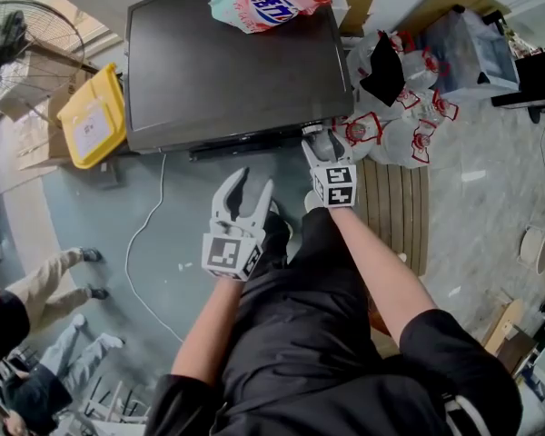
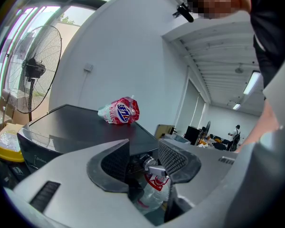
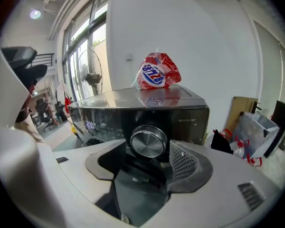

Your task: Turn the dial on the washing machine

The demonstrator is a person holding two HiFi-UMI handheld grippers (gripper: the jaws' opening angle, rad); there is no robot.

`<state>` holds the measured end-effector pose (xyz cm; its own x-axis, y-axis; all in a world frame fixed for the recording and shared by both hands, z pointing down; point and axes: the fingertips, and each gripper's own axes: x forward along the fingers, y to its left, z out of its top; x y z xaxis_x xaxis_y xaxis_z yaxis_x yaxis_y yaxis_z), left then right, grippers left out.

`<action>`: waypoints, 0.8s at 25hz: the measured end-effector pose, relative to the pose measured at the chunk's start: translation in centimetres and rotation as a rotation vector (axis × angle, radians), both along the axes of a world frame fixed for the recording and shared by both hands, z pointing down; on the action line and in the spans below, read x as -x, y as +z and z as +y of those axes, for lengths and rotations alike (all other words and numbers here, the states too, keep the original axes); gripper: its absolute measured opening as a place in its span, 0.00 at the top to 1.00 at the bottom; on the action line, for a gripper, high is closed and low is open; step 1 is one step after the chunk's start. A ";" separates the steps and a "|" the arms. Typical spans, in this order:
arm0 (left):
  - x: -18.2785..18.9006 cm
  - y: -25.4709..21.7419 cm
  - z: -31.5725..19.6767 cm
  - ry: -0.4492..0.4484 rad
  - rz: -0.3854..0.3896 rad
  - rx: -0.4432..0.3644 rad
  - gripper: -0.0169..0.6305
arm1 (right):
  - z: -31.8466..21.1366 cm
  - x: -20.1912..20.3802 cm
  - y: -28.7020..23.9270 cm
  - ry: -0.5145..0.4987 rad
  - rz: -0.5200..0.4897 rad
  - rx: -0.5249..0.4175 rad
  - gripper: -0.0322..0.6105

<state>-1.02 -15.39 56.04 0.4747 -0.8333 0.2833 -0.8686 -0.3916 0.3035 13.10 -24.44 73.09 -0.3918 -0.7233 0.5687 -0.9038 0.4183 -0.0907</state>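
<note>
dial (image 3: pixel 148 141): right end of washer (image 1: pixel 227 71) front | right tongs (image 3: pixel 147 153): spread, dial just ahead, ungripped | left tongs (image 2: pixel 143 152): spread, empty, short of washer | risk: shallow pinch may slip off polished dial

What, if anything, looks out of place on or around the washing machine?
Only a red-and-white pouch lying slumped on its side atop the washing machine, near its far edge. Nothing looks spilled or damaged.
</note>
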 end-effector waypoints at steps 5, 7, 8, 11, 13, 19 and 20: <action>1.3 -1.0 -0.1 -0.025 0.021 -0.005 0.75 | 1.4 -1.1 -3.9 0.038 -0.079 0.009 0.56; 1.8 -1.4 0.0 -0.029 0.022 -0.007 0.79 | 2.0 -1.6 -6.2 0.034 -0.105 -0.013 0.65; 2.0 -1.6 0.1 -0.031 0.019 -0.007 0.79 | 2.4 -2.0 -7.3 0.032 -0.117 -0.025 0.74; 2.4 -2.8 0.5 -0.031 0.017 -0.013 0.85 | 3.4 -3.3 -11.0 0.033 -0.139 -0.053 0.85; 2.5 -3.9 0.7 -0.023 0.027 -0.030 0.91 | 3.8 -4.3 -13.5 0.036 -0.142 -0.072 0.91; 2.9 -7.6 0.8 -0.044 -0.014 -0.078 0.96 | 4.0 -7.7 -20.9 0.044 -0.128 -0.142 0.94; 3.0 -8.4 0.8 -0.060 -0.023 -0.090 0.96 | 3.9 -8.4 -22.1 0.041 -0.123 -0.160 0.94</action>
<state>-4.04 -14.56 47.63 0.4175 -0.8825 0.2165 -0.8976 -0.3634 0.2494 21.48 -20.54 50.96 -0.4194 -0.8175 0.3947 -0.9066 0.3991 -0.1369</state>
